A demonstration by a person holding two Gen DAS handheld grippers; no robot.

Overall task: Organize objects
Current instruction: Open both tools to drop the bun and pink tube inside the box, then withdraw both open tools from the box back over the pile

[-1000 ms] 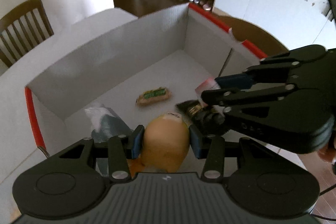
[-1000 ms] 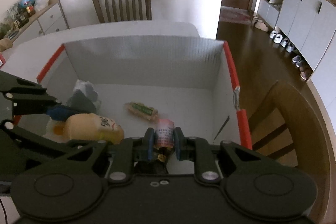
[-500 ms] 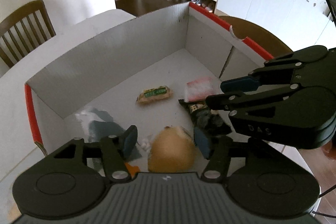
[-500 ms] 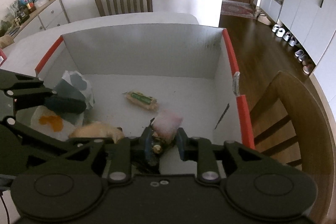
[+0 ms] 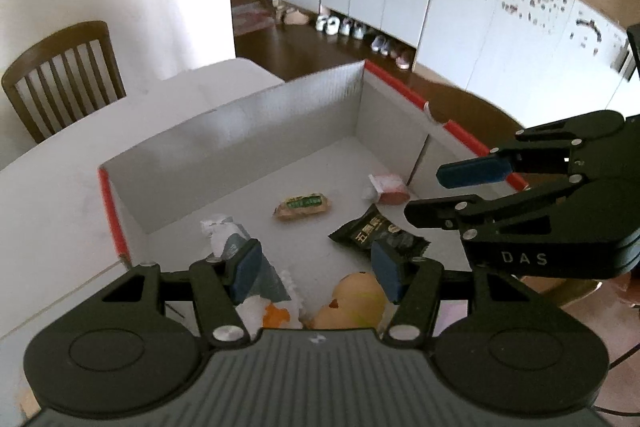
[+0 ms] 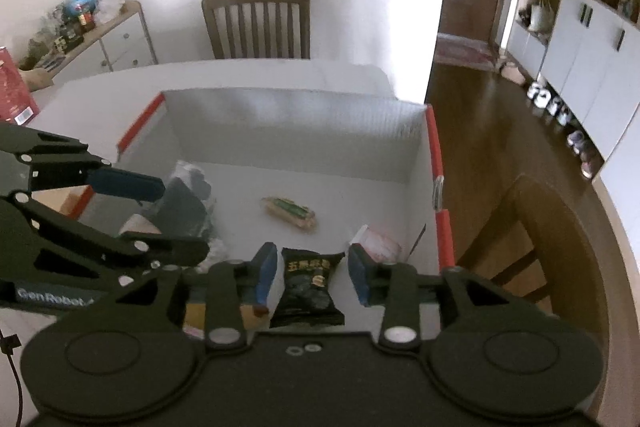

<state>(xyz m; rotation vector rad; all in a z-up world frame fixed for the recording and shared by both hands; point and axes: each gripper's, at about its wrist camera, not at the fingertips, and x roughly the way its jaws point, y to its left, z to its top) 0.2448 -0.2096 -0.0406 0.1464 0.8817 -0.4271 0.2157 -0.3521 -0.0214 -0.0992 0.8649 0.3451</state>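
Right tongs (image 6: pixel 312 273) gape above the black packet (image 6: pixel 307 289), apart.

Both wrist cameras look steeply down, close; share white box (image 5: pixel 280 131) interior.

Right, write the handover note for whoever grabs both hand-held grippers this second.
Left hand-held gripper: open, holding nothing, above the yellow packet lying in the box.
Right hand-held gripper: jaws have just been opening, pads clear of the black snack bag, which lies on the box floor.
Also in the white box: green-label bar, pink packet, grey-white pouch, an orange-and-white packet.
Done: six items lie in the box.
Left: none visible outside the box from these views; check the table before stopping.
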